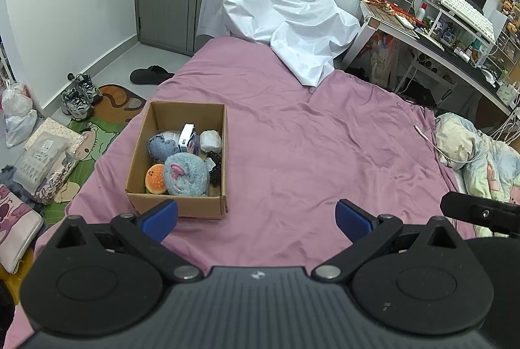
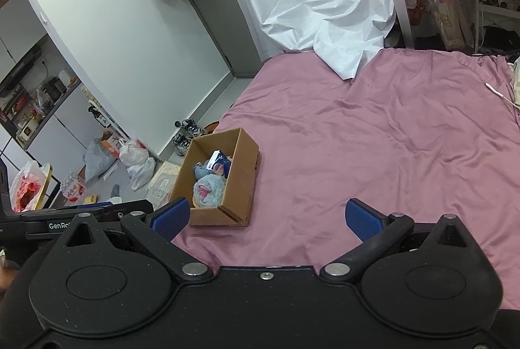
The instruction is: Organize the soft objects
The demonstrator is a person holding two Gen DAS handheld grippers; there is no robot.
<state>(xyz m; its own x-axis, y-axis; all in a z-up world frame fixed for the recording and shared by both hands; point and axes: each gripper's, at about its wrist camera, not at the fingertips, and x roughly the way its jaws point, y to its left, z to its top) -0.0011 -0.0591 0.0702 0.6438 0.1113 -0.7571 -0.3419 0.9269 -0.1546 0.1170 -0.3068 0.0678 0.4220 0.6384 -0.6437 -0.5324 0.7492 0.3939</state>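
An open cardboard box [image 1: 136, 160] sits on the pink bed sheet near the bed's left edge; it also shows in the right wrist view [image 2: 243, 173]. Inside lie a blue furry plush [image 1: 185, 176], a burger-shaped toy [image 1: 155, 178], a grey-blue plush [image 1: 162, 146], a white-and-blue small box [image 1: 188, 137], a white bundle [image 1: 210, 141] and a black soft item [image 1: 215, 170]. My left gripper [image 1: 256, 219] is open and empty, just in front of the box. My right gripper [image 2: 266, 215] is open and empty, to the box's right.
A white sheet [image 1: 279, 11] is draped at the far end of the bed. A crumpled duvet [image 1: 477, 154] lies at the right edge. A cluttered desk [image 1: 455, 24] stands beyond. Shoes [image 1: 78, 95], bags and mats lie on the floor at left.
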